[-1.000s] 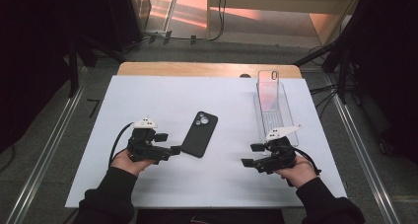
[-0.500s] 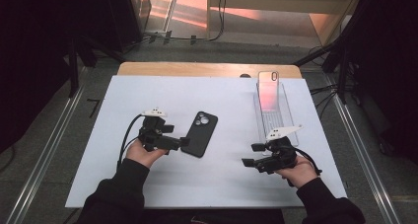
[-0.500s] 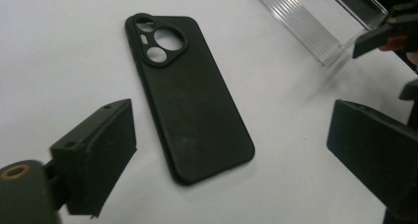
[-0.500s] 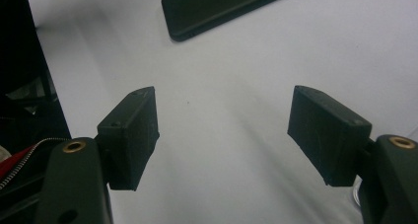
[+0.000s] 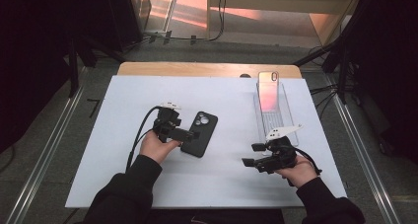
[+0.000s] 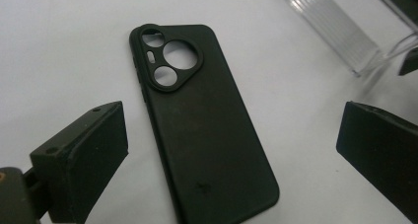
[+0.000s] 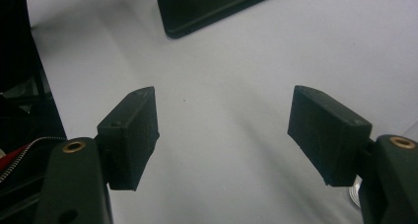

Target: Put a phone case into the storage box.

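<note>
A black phone case [image 5: 204, 128] with round camera cut-outs lies flat on the white table [image 5: 231, 100], left of the middle. My left gripper [image 5: 189, 133] points right at the case's near end. Its jaws have just been opening. In the left gripper view the case [image 6: 207, 125] lies between the wide-apart jaws of the left gripper [image 6: 231, 150], and the pads do not touch it. My right gripper [image 5: 250, 155] rests at the front right and points left. In the right gripper view the right gripper [image 7: 222, 130] is open with only bare table between its jaws.
A phone [image 5: 268, 86] with a pink-lit screen leans on a clear ribbed stand [image 5: 276, 120] at the back right, just beyond my right hand. The stand's corner [image 6: 335, 26] shows in the left gripper view. The case's edge [image 7: 217, 7] shows in the right gripper view. Floor rails flank the table.
My left hand has moved right, up to the phone case, and its jaws have spread wider. The right hand and the phone on the stand have kept still.
</note>
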Demonstrator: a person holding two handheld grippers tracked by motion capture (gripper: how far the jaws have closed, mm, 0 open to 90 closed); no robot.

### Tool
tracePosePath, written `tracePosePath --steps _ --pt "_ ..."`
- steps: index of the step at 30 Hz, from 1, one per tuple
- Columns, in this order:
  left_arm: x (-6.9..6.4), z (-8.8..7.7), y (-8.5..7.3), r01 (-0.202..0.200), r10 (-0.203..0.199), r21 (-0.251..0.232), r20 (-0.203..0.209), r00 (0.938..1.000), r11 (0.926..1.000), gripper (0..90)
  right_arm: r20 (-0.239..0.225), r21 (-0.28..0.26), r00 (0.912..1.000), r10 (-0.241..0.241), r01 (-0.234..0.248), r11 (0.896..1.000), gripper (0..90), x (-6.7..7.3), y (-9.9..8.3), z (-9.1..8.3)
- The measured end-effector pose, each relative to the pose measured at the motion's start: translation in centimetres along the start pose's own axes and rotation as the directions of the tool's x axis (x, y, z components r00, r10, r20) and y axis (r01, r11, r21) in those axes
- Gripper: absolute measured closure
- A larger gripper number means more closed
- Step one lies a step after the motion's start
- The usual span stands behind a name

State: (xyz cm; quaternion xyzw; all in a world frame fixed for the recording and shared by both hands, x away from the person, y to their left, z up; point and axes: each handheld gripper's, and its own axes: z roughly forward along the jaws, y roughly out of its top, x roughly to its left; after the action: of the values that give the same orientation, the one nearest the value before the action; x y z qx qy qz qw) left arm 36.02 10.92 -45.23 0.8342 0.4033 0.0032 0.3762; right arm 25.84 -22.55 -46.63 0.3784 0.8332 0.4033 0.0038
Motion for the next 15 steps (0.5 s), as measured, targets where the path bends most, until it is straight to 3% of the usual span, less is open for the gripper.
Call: tracePosePath --steps 15 --pt "-0.7 4.1 1.2 -0.027 0.030 0.054 -0.054 0.9981 0.9982 0.0 0.011 0.024 0.9999 0.005 -0.005 1.000 25.2 -0.1 -0.1 0.1"
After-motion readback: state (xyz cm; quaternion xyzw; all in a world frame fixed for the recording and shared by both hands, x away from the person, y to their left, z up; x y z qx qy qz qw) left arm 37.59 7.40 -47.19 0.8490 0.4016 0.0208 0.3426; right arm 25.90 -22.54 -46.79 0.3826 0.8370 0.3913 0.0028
